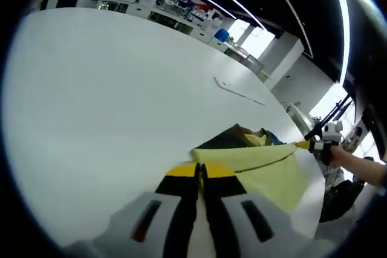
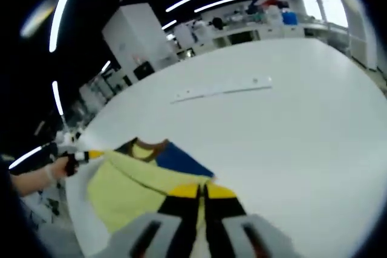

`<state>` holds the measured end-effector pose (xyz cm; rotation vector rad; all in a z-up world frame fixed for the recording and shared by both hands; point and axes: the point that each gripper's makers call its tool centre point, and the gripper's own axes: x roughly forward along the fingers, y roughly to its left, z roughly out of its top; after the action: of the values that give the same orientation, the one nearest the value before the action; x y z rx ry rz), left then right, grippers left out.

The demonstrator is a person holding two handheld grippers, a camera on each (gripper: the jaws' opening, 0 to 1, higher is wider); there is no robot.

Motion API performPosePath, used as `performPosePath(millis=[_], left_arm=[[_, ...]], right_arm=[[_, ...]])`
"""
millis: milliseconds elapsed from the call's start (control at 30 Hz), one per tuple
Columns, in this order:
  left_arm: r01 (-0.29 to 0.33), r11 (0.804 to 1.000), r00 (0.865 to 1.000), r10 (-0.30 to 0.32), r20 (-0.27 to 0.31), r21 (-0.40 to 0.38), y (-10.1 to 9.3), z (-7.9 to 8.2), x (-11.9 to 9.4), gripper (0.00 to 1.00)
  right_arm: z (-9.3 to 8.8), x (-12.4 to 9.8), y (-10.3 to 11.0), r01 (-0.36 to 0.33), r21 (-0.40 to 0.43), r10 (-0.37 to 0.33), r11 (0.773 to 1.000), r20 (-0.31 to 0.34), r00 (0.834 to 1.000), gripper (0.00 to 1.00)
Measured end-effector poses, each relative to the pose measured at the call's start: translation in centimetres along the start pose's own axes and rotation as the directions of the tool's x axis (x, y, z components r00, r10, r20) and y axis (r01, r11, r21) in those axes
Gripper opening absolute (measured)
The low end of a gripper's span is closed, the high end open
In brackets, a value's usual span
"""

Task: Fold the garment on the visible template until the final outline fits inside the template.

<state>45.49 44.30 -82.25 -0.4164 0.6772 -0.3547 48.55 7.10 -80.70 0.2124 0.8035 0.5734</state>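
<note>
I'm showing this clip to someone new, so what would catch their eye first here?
First the yellow-green garment, stretched taut between the left gripper and right gripper, each shut on an edge of it. Dark blue and brown parts of it bunch behind the fold. Beyond lies a wide white table, bare but for a thin pale strip farther back.

The garment (image 1: 260, 164) lies on the tabletop (image 1: 109, 107), stretched between the left gripper (image 1: 200, 171) at 6 o'clock and the right gripper (image 1: 314, 145) at 3 o'clock; a strip (image 1: 239, 90) lies beyond at 12.
</note>
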Motion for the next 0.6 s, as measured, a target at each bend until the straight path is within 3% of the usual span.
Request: performPosePath(millis=[100, 200, 333, 433, 600], left_arm=[[0.013, 1.000, 1.000, -0.013, 0.005, 0.020, -0.2, 0.2, -0.1, 0.03], [0.015, 0.999, 1.000, -0.015, 0.008, 0.042, -0.5, 0.2, -0.4, 0.15], [0.032, 0.996, 0.999, -0.032, 0.005, 0.086, -1.6, -0.2, -1.1, 0.30], [0.038, 0.989, 0.999, -0.039, 0.002, 0.141, -2.1, -0.3, -1.4, 0.49], [0.084, 0.987, 0.996, -0.083, -0.012, 0.136, -2.5, -0.5, -1.6, 0.68]], right_arm=[[0.0, -0.2, 0.1, -0.005, -0.008, 0.005, 1.000, 0.003, 1.000, 0.01], [0.1, -0.4, 0.0, -0.012, -0.010, 0.012, 1.000, 0.005, 1.000, 0.09], [-0.4, -1.1, 0.7, -0.045, -0.057, 0.046, 0.997, 0.015, 0.999, 0.28], [-0.8, -1.4, 1.2, -0.072, -0.101, 0.074, 0.992, 0.014, 0.997, 0.44], [-1.6, -2.0, 2.5, -0.132, -0.120, 0.135, 0.984, 0.021, 0.991, 0.62]])
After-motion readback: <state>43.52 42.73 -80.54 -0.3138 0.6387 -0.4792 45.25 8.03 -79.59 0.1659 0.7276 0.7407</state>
